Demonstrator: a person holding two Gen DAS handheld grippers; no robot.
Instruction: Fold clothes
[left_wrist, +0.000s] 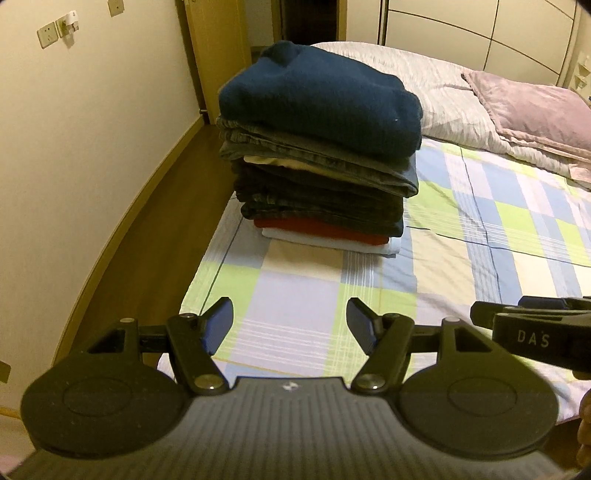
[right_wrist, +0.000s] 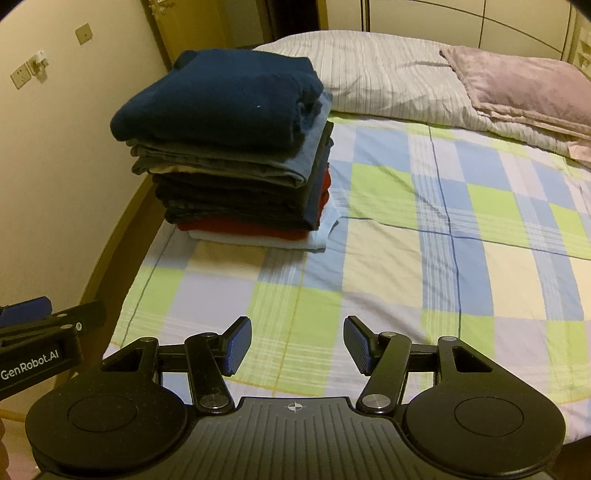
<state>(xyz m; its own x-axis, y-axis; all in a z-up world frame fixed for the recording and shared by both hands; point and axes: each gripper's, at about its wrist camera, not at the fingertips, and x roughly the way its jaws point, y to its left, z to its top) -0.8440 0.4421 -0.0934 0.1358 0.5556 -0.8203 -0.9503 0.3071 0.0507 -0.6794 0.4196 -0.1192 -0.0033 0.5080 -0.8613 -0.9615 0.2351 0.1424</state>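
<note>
While both grippers hang over the near end of the checked bedsheet (right_wrist: 369, 236), neither has hold of anything: the left gripper (left_wrist: 290, 328) and the right gripper (right_wrist: 297, 345) each have their blue pads spread well apart with only sheet showing between them.

The stack of folded clothes (left_wrist: 317, 147) sits by the left edge of the bed, well ahead of both, with a navy sweater (right_wrist: 218, 99) on top, then grey and dark layers, a red piece and something white at the bottom.

From the left wrist you mostly get the front face of the stack and a strip of wooden floor (left_wrist: 147, 229) beside the bed. The right wrist catches the stack's right side, so the layer edges show there too, plus way more open sheet. Each view catches the other gripper at its edge. The striped pillow (right_wrist: 369, 70) and pinkish blanket (right_wrist: 524, 92) are at the far end.
</note>
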